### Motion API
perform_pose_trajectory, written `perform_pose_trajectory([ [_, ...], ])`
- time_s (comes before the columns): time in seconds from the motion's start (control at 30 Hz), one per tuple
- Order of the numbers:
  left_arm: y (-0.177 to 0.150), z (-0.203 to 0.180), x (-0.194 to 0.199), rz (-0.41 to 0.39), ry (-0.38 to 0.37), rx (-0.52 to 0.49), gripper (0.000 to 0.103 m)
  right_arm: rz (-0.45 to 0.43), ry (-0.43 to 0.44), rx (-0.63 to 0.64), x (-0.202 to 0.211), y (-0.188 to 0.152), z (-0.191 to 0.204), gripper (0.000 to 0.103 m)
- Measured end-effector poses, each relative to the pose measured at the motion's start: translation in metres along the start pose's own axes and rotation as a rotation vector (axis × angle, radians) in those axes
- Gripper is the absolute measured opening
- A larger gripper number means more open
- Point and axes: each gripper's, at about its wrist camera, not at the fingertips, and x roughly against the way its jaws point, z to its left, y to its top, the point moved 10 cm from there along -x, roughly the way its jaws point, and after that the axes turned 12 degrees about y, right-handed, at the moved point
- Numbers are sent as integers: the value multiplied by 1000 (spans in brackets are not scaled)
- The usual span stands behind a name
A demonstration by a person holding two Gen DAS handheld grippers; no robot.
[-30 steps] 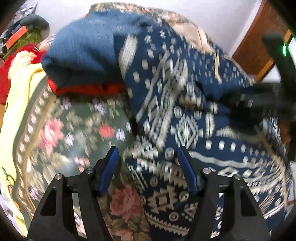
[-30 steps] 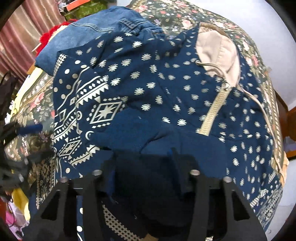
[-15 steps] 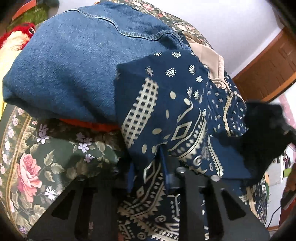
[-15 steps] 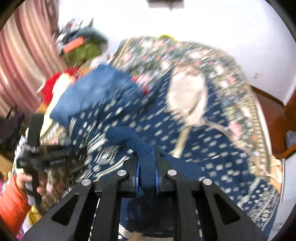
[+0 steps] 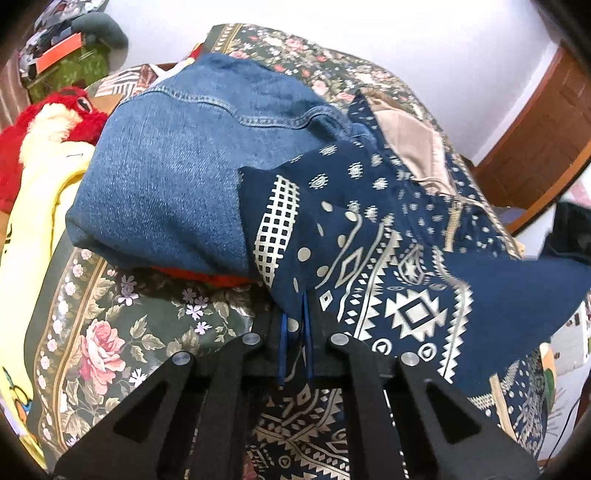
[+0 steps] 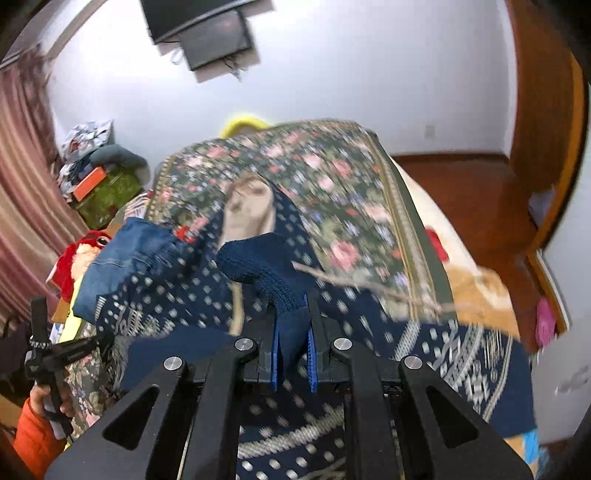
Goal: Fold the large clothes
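Observation:
A navy hoodie (image 5: pixel 388 236) with cream geometric print and a beige-lined hood lies spread over a floral bedspread (image 5: pixel 122 332). My left gripper (image 5: pixel 294 325) is shut on the hoodie's patterned edge, and the cloth rises up from its blue pads. In the right wrist view my right gripper (image 6: pixel 291 332) is shut on the hoodie's navy ribbed cuff (image 6: pixel 258 262), which sticks up and curls left above the pads. The hoodie (image 6: pixel 177 306) stretches out blurred below it. The left gripper (image 6: pixel 48 354) shows at the far left, held by a hand with an orange sleeve.
Folded blue jeans (image 5: pixel 192 155) lie on something red beside the hoodie. A red and white plush toy (image 5: pixel 48 122) and yellow cloth sit at the left. A cluttered green box (image 6: pixel 107 188), a wall screen (image 6: pixel 207 33) and wooden door and floor (image 6: pixel 476 206) border the bed.
Both grippers went from open to shut on the hoodie. The right one has lifted the cuff and tipped up, so the wall and screen now show. The left one has pulled its edge slightly up.

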Motion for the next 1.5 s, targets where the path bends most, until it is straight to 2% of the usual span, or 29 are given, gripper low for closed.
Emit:
perform_pose_trajectory([
  [0.17, -2, 1, -7, 17, 24, 22, 7, 77, -6, -116, -15, -45, -39, 10],
  [0.27, -3, -3, -9, 17, 54, -6, 9, 105, -11, -186, -19, -64, -61, 10],
  [0.43, -4, -6, -14, 20, 116, -61, 15, 145, -38, -255, -16, -89, -88, 13],
  [0.57, -6, -5, -18, 35, 120, -63, 18, 165, -76, -270, -9, -102, -104, 14],
  [0.67, -11, -5, -16, 65, 122, -77, 29, 169, -62, -285, -3, -107, -110, 14],
  [0.7, -14, -5, -13, 74, 116, -87, 36, 169, -50, -299, -2, -108, -111, 14],
  [0.8, -26, -1, 4, 50, 100, -116, 52, 170, -45, -295, -2, -108, -111, 14],
  [0.87, -35, 3, 14, 33, 111, -133, 55, 171, -54, -284, -5, -107, -110, 14],
  [1.03, -77, 11, 22, 51, 116, -214, 55, 163, -58, -294, -13, -106, -105, 14],
  [1.13, -97, 12, 13, 54, 178, -284, 55, 154, -56, -277, -14, -100, -100, 14],
  [1.23, -103, 7, -3, 54, 220, -314, 54, 136, -56, -253, -13, -92, -94, 13],
  [1.27, -102, 9, -7, 52, 231, -314, 52, 124, -52, -241, -9, -87, -91, 12],
  [1.33, -99, 9, -15, 62, 256, -287, 22, 102, -50, -224, -3, -79, -87, 11],
  [1.4, -97, 6, -17, 83, 220, -239, 13, 69, -53, -215, 8, -70, -86, 11],
  [1.5, -87, 11, -5, 22, 238, -211, 9, 45, -73, -208, 19, -65, -91, 11],
])
